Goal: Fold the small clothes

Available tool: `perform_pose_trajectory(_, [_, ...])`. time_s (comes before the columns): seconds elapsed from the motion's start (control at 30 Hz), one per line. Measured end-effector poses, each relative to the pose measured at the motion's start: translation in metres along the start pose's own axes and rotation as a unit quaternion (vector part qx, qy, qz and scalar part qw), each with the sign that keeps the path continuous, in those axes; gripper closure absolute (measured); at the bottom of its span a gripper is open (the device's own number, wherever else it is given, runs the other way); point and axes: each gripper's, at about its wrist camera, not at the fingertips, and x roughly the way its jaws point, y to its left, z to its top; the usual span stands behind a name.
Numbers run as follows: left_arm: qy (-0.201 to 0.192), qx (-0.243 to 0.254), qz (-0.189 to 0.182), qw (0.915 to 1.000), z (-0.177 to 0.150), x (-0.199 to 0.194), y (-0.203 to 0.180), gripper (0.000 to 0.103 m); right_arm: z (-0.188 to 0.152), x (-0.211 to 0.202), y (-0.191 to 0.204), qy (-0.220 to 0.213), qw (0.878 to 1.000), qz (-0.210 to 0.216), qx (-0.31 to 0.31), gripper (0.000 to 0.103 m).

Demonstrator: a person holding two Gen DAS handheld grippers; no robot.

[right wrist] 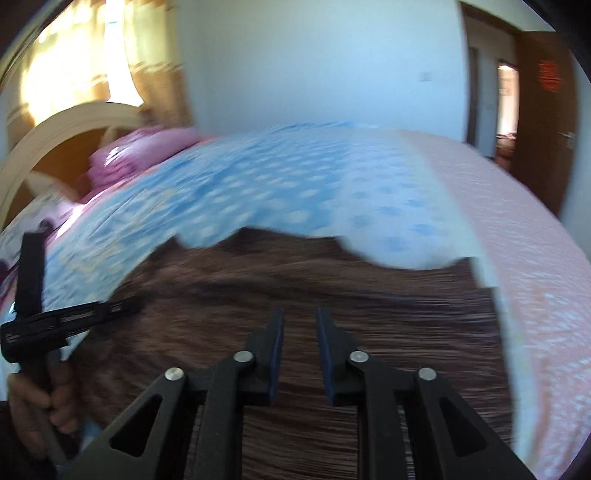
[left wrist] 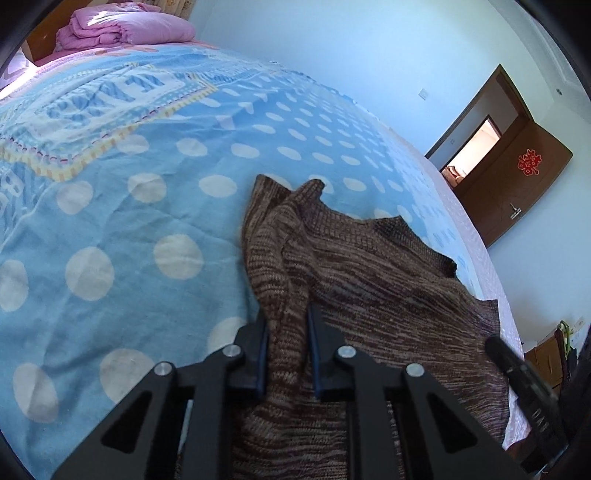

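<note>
Where the left wrist view looks down its own fingers, the left gripper (left wrist: 287, 332) is clamped on a bunched fold of a brown striped knitted sweater (left wrist: 369, 288), the blue pads pressing the knit from both sides. The sweater lies spread on a light blue bedspread with pale polka dots (left wrist: 129, 229), reaching toward the bed's right edge. A folded pink quilt (left wrist: 125, 22) sits at the far end (beside a wooden headboard), and a brown door (left wrist: 517, 177) stands open.

In the blurred right wrist view, the right gripper (right wrist: 300, 332) hovers over the sweater (right wrist: 258, 280), jaws narrowly apart with nothing pinched between them. A hand (right wrist: 40, 398) holds the left gripper (right wrist: 74, 314) at the sweater's left edge
</note>
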Motion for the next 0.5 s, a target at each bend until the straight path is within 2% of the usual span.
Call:
perform_pose_trajectory(0.03, [0.001, 0.0, 0.001, 1.0, 0.0, 0.0, 0.0, 0.082, -0.003, 0.013, 0.009, 0.017, 1.0, 0.013, 0.004, 0.087])
perform_pose_trajectory(0.1, [0.0, 0.005, 0.01, 0.9999, 0.0, 0.001, -0.002, 0.078, -0.012, 0.035, 0.017, 0.045, 0.999, 0.011, 0.004, 0.087])
perform_pose_trajectory(0.3, [-0.009, 0.039, 0.059, 0.9975, -0.003, 0.003, -0.018, 0.075, -0.019, 0.037, 0.014, 0.038, 0.999, 0.017, 0.009, 0.087])
perform_pose_trajectory(0.5, [-0.011, 0.073, 0.086, 0.9936, -0.003, 0.002, -0.029, 0.086, -0.022, 0.034, 0.016, 0.035, 0.999, 0.01, 0.001, 0.087])
